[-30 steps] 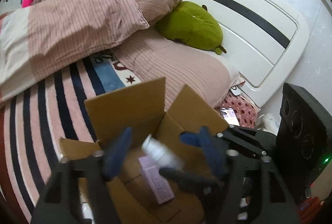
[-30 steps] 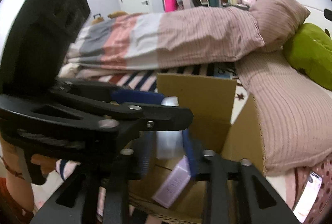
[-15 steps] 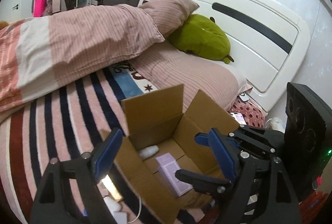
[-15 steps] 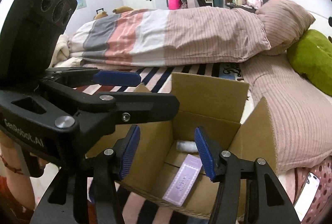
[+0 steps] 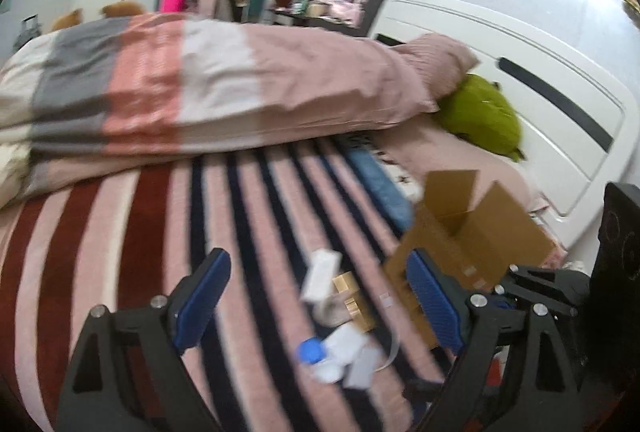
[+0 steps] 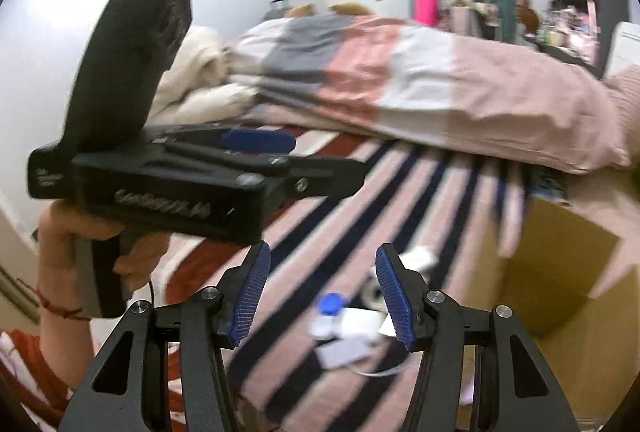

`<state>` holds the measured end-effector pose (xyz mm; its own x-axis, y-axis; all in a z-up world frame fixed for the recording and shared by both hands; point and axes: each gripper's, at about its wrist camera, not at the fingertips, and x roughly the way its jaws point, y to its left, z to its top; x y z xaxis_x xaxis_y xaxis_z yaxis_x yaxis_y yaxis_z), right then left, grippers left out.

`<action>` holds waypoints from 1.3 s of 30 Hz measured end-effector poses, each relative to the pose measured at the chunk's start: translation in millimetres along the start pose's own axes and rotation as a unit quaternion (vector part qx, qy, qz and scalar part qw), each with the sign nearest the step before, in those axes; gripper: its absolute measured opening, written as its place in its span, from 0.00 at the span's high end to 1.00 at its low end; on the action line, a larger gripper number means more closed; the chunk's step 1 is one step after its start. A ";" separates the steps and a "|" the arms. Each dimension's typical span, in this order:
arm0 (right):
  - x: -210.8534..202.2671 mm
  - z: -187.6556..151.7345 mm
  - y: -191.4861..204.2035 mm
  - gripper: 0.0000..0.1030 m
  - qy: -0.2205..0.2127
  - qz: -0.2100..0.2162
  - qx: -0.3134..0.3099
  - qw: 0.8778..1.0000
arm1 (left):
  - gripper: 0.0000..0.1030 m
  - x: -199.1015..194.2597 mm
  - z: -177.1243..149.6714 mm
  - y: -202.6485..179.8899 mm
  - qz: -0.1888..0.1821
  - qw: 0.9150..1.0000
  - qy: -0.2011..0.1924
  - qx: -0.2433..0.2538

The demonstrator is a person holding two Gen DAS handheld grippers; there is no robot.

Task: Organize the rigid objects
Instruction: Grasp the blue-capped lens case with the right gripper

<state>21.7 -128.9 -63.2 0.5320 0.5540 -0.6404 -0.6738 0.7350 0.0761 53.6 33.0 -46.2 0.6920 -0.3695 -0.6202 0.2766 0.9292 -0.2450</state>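
An open cardboard box stands on the striped bedspread at the right; it also shows in the right wrist view. Loose items lie left of it: a white box, a gold box and a blue-capped white bottle with white packets. The bottle also shows in the right wrist view. My left gripper is open and empty above the pile. My right gripper is open and empty above the same pile. The left gripper's body shows in the right wrist view, held in a hand.
A rolled striped duvet lies across the back of the bed. A green plush and a pink pillow sit by the white headboard. Both views are motion-blurred.
The white bottle dropped from my right gripper into the box. Both grippers then swung left, away from the box, toward the pile of loose items on the bedspread.
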 end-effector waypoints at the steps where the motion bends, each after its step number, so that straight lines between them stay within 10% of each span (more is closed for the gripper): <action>1: 9.4 -2.4 7.8 0.50 0.007 0.011 -0.005 1.000 | 0.15 -0.8 -7.3 10.3 0.008 1.000 0.003 -0.007; 13: 122.6 -73.6 4.4 0.50 0.137 0.018 0.032 0.990 | 0.15 17.7 -77.4 69.8 0.041 0.995 0.056 -0.065; 36: 146.4 -87.8 -8.2 0.54 0.156 -0.025 0.075 0.985 | 0.15 9.6 -81.2 71.7 0.036 0.995 0.050 -0.075; 39: 149.0 -86.5 -3.5 0.75 0.154 -0.041 0.060 0.985 | 0.15 10.7 -80.7 72.3 0.036 0.995 0.052 -0.077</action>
<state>58.9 -82.8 -225.0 0.3885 0.3595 -0.8484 -0.5604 0.8231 0.0921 27.2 96.4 -130.7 0.6308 -0.3070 -0.7127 0.1172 0.9456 -0.3036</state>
